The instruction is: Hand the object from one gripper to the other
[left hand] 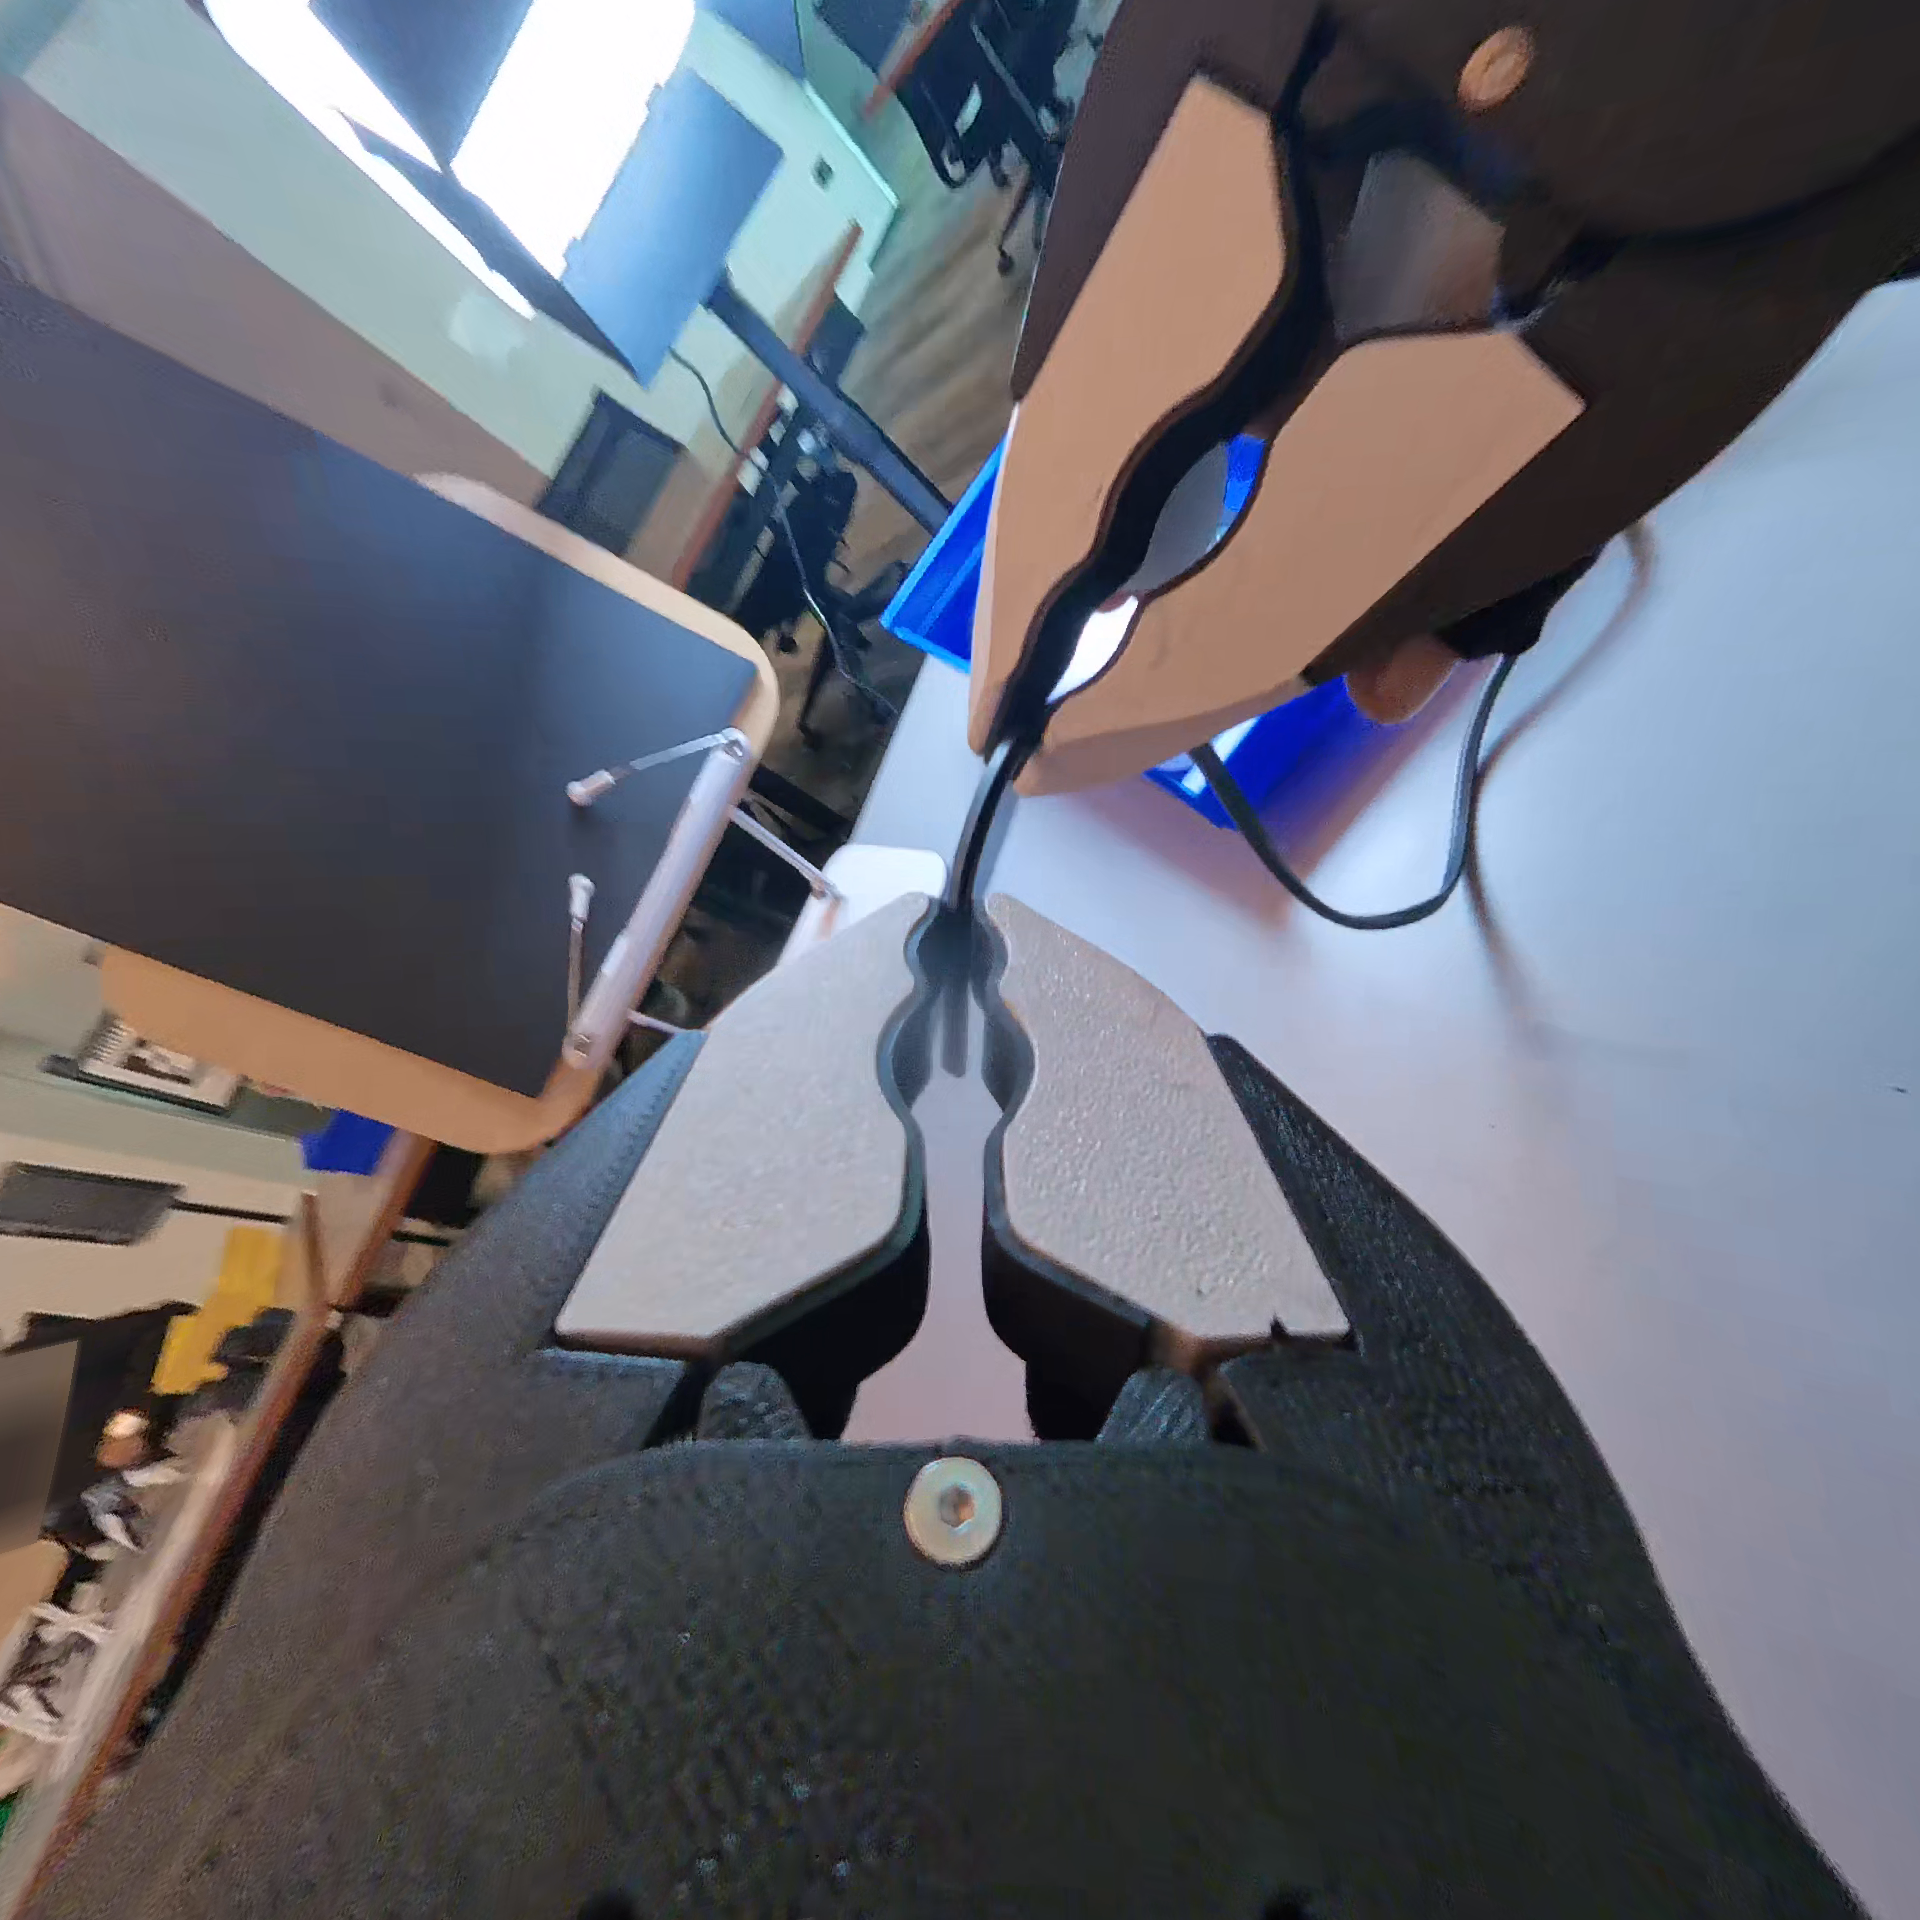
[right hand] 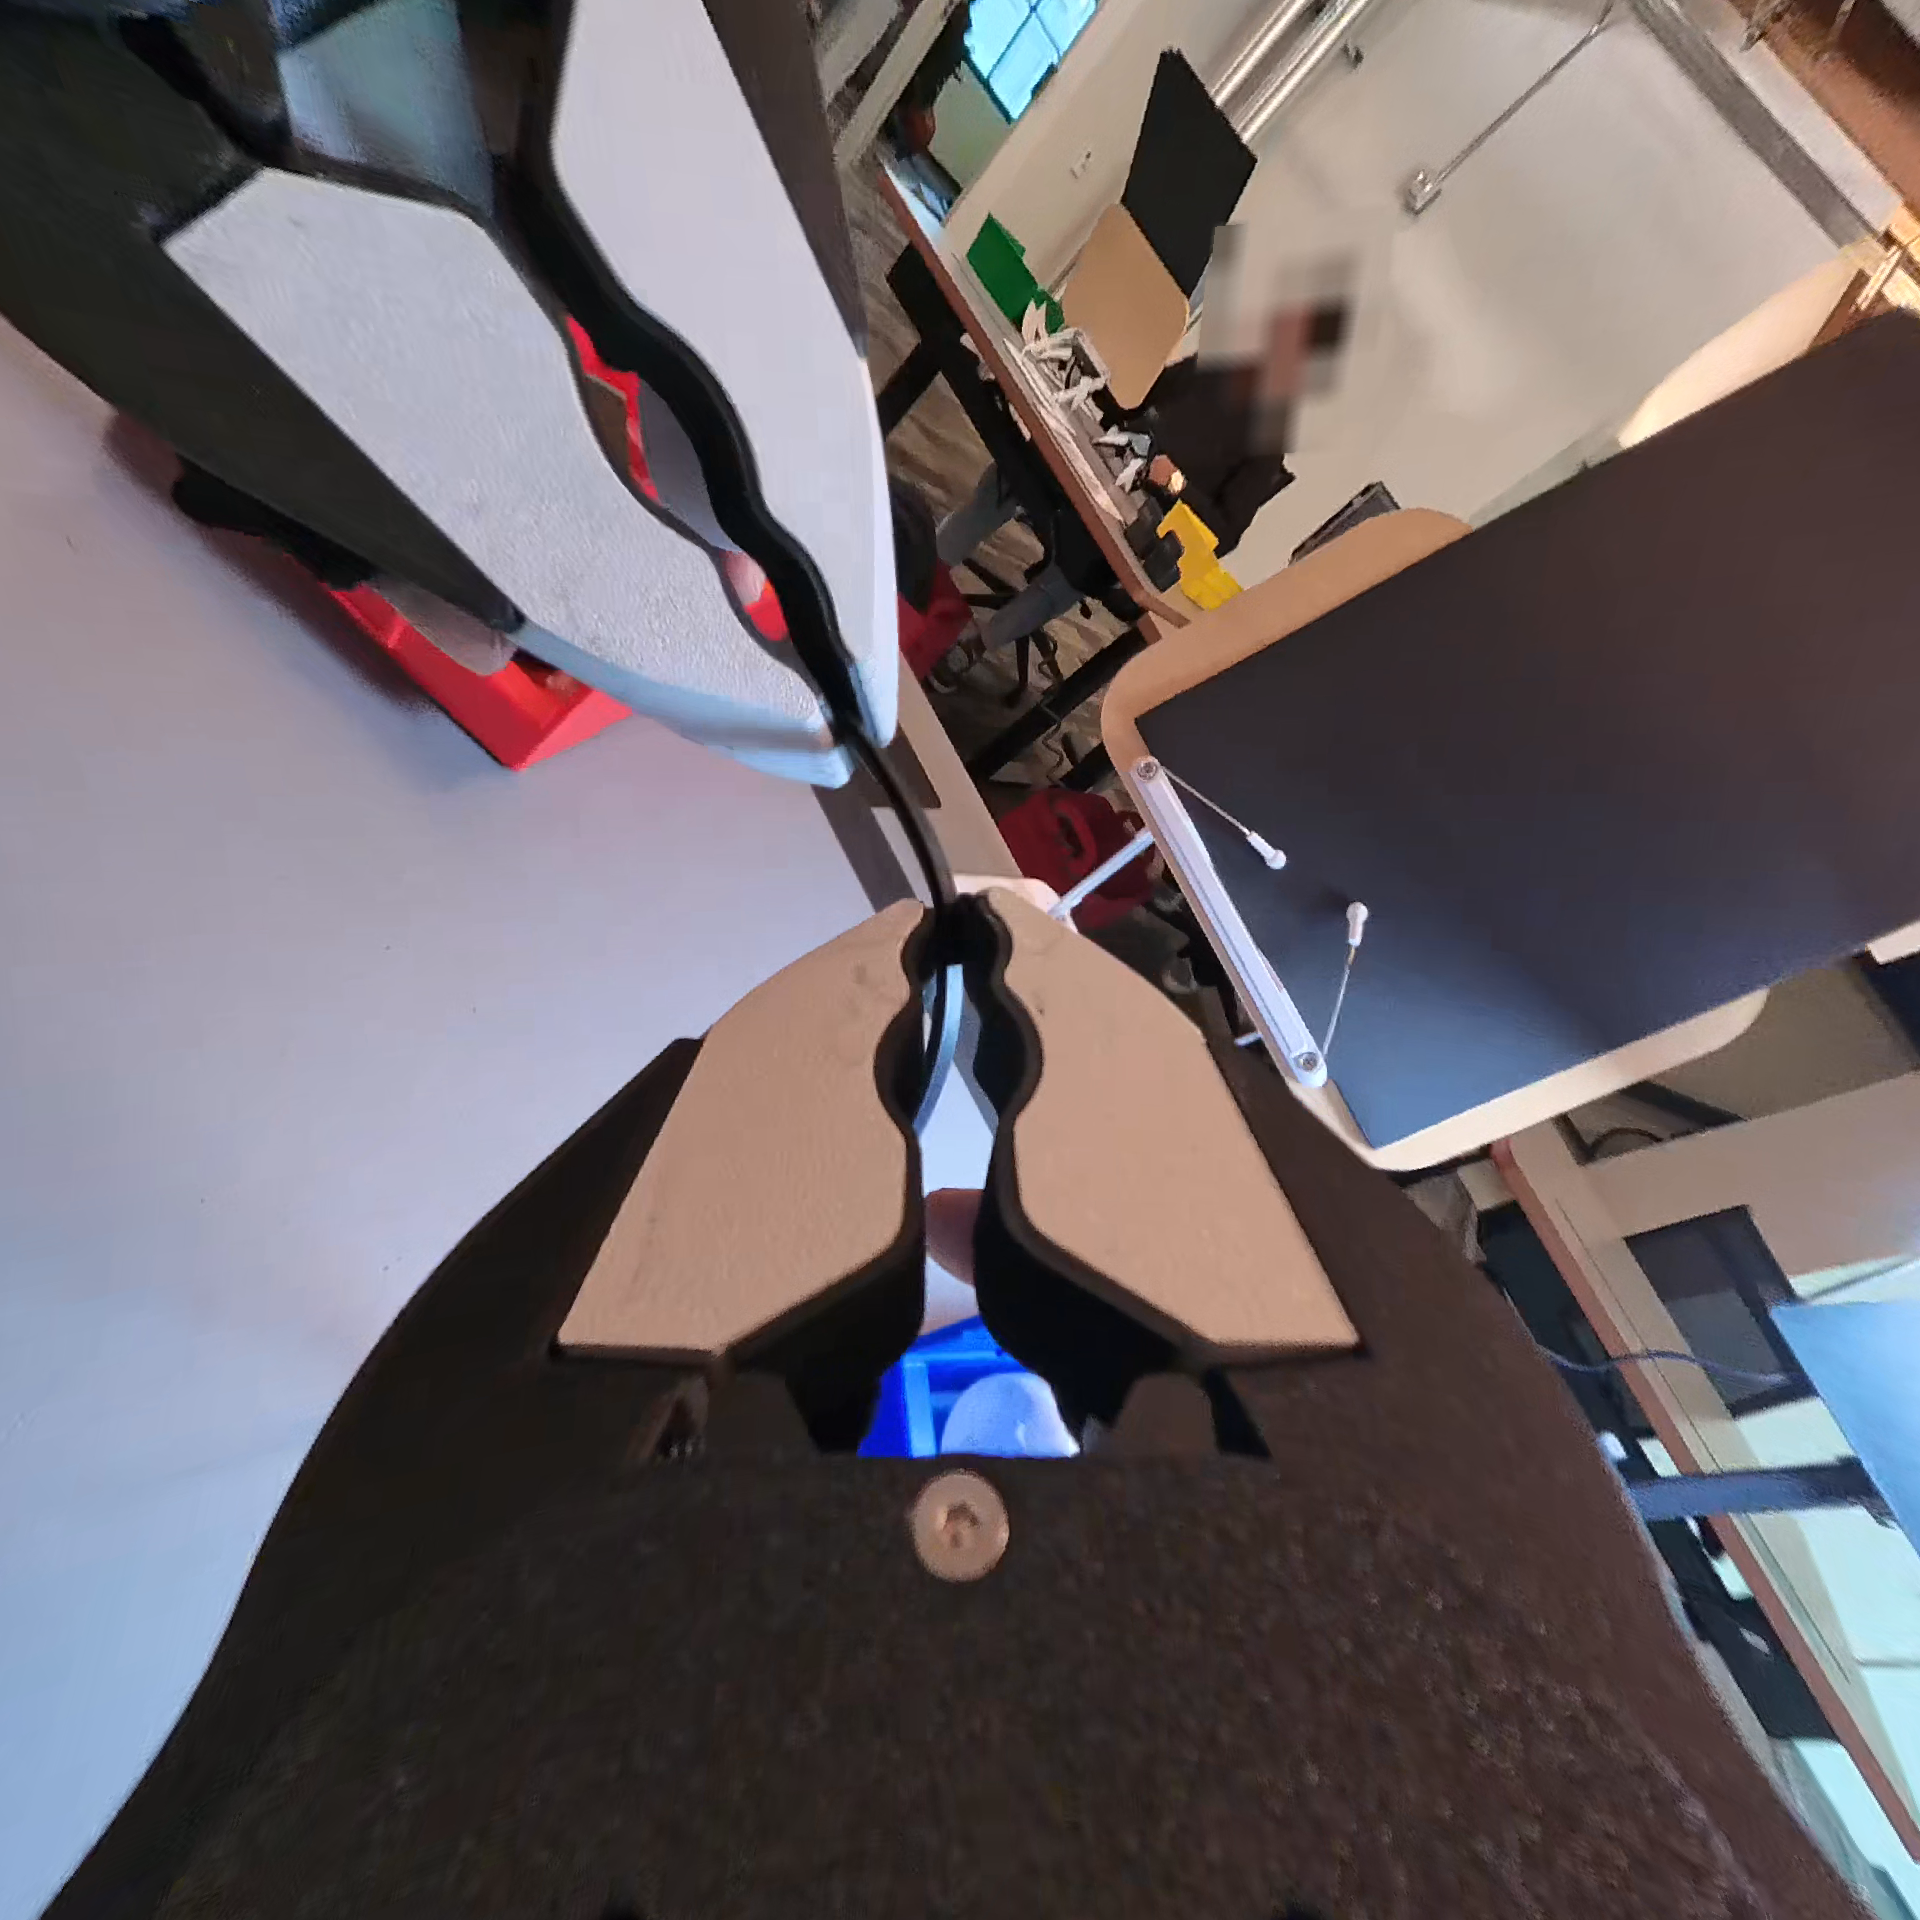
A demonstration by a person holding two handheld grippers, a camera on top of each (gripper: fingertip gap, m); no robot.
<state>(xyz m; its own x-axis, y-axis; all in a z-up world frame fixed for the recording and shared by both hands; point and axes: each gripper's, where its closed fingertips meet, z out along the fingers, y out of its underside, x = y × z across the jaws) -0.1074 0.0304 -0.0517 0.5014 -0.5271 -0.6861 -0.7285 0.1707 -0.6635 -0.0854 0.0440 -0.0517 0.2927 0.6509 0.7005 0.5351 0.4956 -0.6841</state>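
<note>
A thin black flexible strip (left hand: 977, 831) spans the short gap between my two grippers above the white table (left hand: 1558, 1091). My left gripper (left hand: 956, 920) is shut on one end, which shows between its pads. My right gripper (left hand: 1013, 753) comes in from the upper right with its jaws shut on the other end. In the right wrist view, my right gripper (right hand: 961, 914) is shut on the strip (right hand: 920, 821), which curves up into the shut tips of the left gripper (right hand: 852, 738). The two gripper tips are close but apart.
A blue bin (left hand: 935, 582) sits on the table behind the right gripper, and a red bin (right hand: 499, 696) sits behind the left gripper. A black cable (left hand: 1382, 904) lies on the table. A chair with a black seat (left hand: 312, 675) stands just past the table's edge.
</note>
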